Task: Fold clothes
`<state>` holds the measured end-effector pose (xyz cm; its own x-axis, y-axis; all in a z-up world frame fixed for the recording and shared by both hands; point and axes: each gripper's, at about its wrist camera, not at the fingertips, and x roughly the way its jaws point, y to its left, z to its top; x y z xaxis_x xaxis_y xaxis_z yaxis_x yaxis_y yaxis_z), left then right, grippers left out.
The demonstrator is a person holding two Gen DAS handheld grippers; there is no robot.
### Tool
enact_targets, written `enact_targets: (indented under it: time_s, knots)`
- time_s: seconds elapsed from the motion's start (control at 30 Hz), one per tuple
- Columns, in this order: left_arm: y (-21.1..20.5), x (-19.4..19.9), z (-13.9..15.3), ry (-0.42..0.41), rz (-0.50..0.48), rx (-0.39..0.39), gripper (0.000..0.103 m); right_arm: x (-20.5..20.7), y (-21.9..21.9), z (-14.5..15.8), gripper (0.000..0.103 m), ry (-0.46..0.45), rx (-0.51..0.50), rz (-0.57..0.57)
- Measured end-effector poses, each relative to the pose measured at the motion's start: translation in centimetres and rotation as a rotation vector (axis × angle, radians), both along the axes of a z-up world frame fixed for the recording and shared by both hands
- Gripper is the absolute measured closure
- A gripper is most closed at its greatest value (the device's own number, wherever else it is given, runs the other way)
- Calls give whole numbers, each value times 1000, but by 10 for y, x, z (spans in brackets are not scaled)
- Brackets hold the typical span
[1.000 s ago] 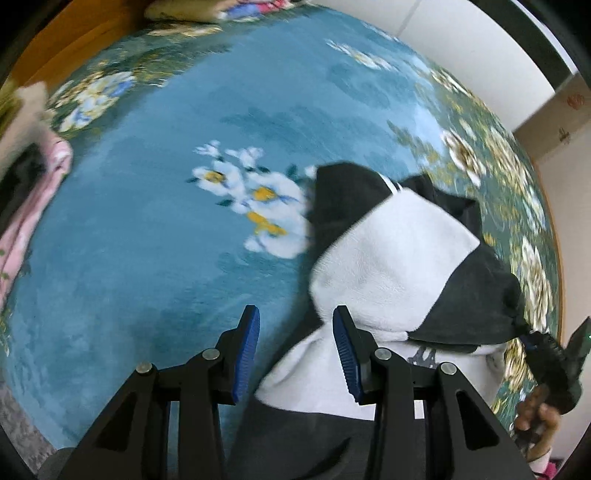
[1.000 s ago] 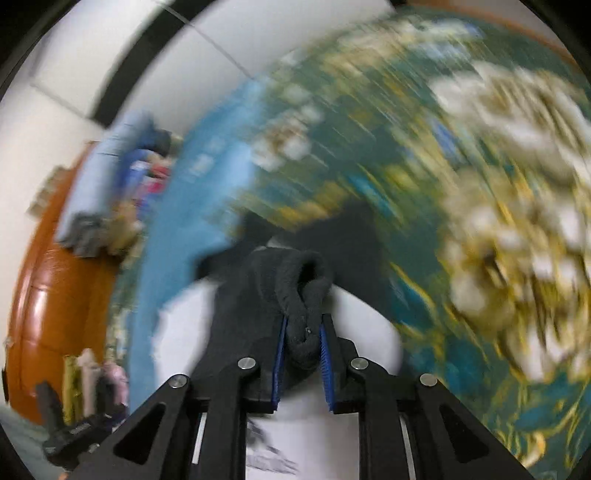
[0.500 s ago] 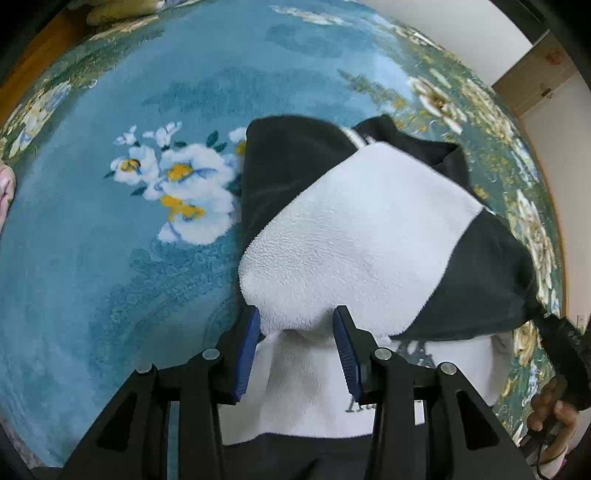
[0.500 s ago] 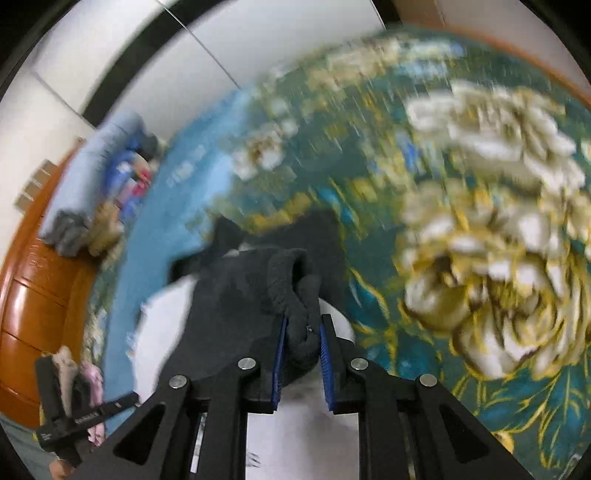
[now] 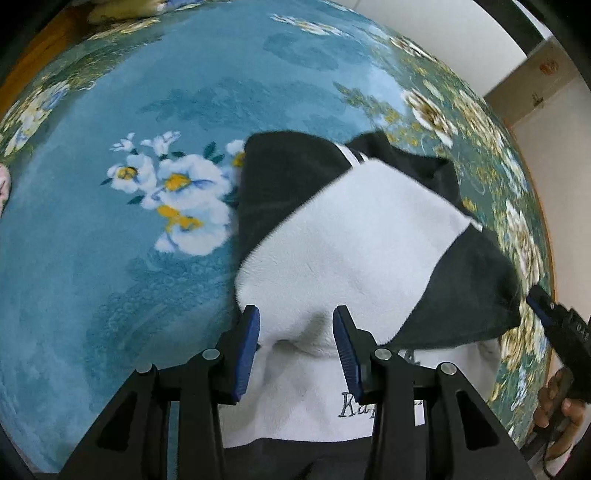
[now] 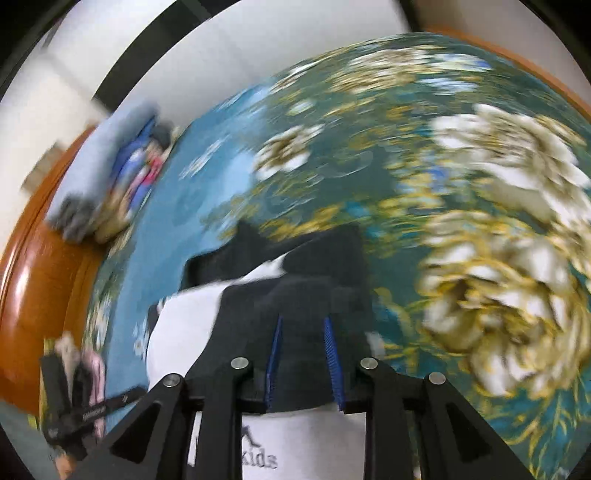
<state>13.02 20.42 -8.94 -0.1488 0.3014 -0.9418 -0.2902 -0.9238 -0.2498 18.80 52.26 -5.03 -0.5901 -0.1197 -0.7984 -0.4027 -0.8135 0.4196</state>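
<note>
A black and white fleece sweater [image 5: 354, 243] lies on a blue floral carpet [image 5: 110, 229], its top part folded down over the white chest with grey lettering. My left gripper [image 5: 295, 332] is open, its blue pads either side of the white folded edge. My right gripper [image 6: 303, 343] has its jaws parted around the black sleeve [image 6: 299, 295], no longer pinching it; the right wrist view is blurred. The right gripper also shows at the right edge of the left wrist view [image 5: 554, 325], at the black sleeve's end.
A pile of folded clothes [image 6: 107, 177] sits at the far carpet edge by an orange wooden board [image 6: 40, 280]. Pink cloth [image 6: 92, 369] lies near the left gripper in the right wrist view. White walls [image 5: 424, 22] border the carpet.
The right gripper's jaws have opened from a tight pinch on the black sleeve. The left gripper moved right and forward over the sweater, and the folded part has come down flatter.
</note>
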Motion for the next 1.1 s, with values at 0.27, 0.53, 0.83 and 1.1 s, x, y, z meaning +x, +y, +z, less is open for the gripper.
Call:
enact_targets:
  time_s: [0.27, 0.53, 0.83, 1.1]
  knots:
    - [-12, 0, -20, -43, 16, 47, 61, -12, 14, -68, 79, -137, -91, -41]
    - [-61, 4, -15, -84, 150, 127, 61, 23, 9, -30, 72, -73, -84, -37]
    - [-105, 22, -9, -151, 243, 123, 61, 102, 23, -58, 60, -153, -218, -163]
    - [-148, 56, 0, -153, 250, 83, 61, 143, 17, -63, 53, -180, -257, -109]
